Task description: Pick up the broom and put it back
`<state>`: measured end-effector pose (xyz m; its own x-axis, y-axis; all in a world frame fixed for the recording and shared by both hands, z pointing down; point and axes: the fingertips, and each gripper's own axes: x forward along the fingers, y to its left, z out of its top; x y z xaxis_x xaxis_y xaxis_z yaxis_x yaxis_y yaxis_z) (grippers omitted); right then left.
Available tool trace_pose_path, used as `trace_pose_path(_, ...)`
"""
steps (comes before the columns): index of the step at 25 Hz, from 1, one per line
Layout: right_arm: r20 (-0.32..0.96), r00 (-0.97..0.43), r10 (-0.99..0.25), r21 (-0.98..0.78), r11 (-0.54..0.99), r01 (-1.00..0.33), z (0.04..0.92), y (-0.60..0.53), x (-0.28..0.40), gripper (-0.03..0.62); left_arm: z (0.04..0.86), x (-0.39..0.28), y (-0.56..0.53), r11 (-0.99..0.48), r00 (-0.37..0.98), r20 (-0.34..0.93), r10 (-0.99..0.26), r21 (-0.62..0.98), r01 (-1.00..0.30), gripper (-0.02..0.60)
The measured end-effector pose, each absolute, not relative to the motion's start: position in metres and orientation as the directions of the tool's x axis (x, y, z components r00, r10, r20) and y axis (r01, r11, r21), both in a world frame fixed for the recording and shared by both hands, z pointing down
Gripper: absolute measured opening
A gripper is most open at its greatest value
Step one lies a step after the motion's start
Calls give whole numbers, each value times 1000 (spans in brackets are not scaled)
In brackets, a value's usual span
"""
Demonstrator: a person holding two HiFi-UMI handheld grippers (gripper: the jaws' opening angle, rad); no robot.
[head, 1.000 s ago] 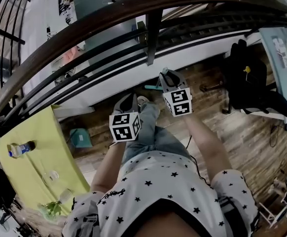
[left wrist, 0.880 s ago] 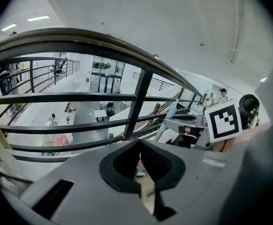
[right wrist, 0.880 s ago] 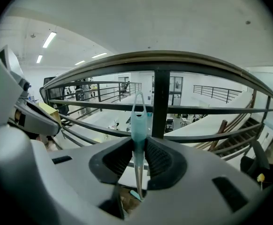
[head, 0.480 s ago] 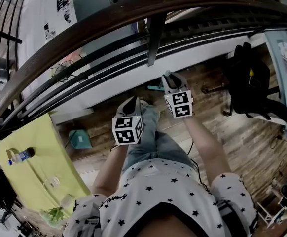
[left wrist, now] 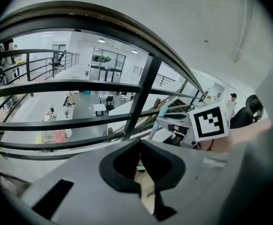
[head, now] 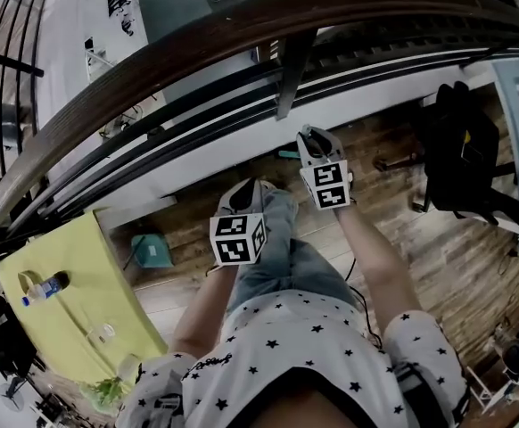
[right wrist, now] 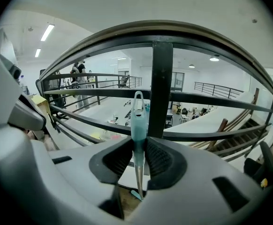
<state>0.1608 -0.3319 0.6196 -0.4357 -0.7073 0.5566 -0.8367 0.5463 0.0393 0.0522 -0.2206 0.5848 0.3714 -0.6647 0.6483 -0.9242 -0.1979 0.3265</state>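
My right gripper (right wrist: pixel 138 142) is shut on the broom's teal handle (right wrist: pixel 138 118), which stands upright between the pads; its thin metal shaft (right wrist: pixel 139 177) runs down below them. In the head view the right gripper (head: pixel 311 137) hangs just before the railing post (head: pixel 292 78), with a teal bit of the broom (head: pixel 287 154) at its left. My left gripper (head: pixel 242 191) is lower and to the left, above the person's knee. Its jaws (left wrist: pixel 140 146) meet at the tips with nothing between them. The right gripper's marker cube (left wrist: pixel 210 121) shows at its right.
A curved wooden handrail (head: pixel 242 25) with dark bars runs across just ahead, with a lower floor beyond. A teal dustpan (head: pixel 152 251) lies on the wooden floor at the left. A yellow table (head: pixel 72 266) with a bottle (head: pixel 44 287) stands further left, a black chair (head: pixel 460 154) at the right.
Both grippers have sunk a little toward the floor, the broom handle still in the right one. The left jaws stay as they were.
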Motion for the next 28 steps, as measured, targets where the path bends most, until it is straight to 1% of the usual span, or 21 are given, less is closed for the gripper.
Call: trace_pose_path(28,566,-394,-724,25,494,-869,652,-428,153,78,607,48,-241,-194,373,688,-623,327,-925,11)
